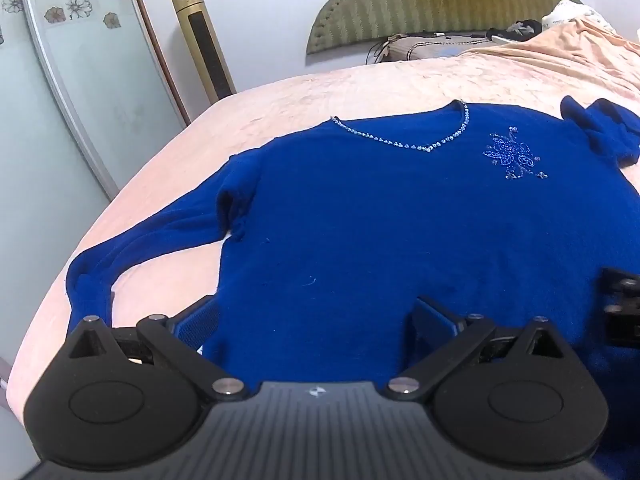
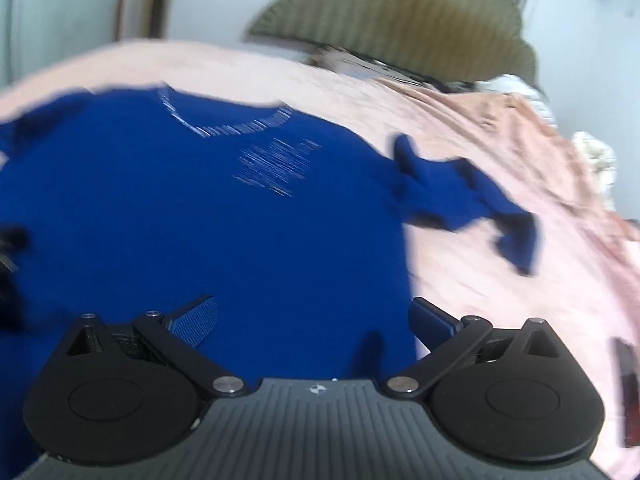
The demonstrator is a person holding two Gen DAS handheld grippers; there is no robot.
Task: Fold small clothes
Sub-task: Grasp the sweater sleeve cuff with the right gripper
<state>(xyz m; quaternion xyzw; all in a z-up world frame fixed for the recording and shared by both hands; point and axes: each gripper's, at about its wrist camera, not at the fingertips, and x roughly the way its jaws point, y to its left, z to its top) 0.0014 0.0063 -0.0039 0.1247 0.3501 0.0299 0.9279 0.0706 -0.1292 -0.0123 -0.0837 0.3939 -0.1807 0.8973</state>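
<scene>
Blue sweater (image 1: 380,220): spread front-up and flat on pink bedspread (image 1: 360,84), V-neckline trimmed with beads (image 1: 424,146), beaded flower motif (image 1: 514,156) on chest. One long sleeve (image 1: 132,248) trailing out toward bed edge; opposite sleeve (image 2: 472,196) bunched and crumpled beside body.

Left gripper (image 1: 316,324): fingers spread wide, nothing pinched, poised over lower part of sweater near hem corner; blue pad of one finger (image 1: 198,326) at sweater's side edge, other finger (image 1: 432,326) over fabric. Contact with cloth not discernible.

Right gripper (image 2: 316,320): fingers likewise spread wide, empty, over opposite lower part of sweater; one finger (image 2: 196,320) above fabric, other finger (image 2: 432,320) at sweater's side edge. View blurred.

Surroundings: green padded headboard (image 1: 440,4) at far end, gold tower fan (image 1: 204,44) against wall, frosted flower-patterned door (image 1: 80,60) alongside, rumpled peach blanket (image 1: 568,52) near headboard.
</scene>
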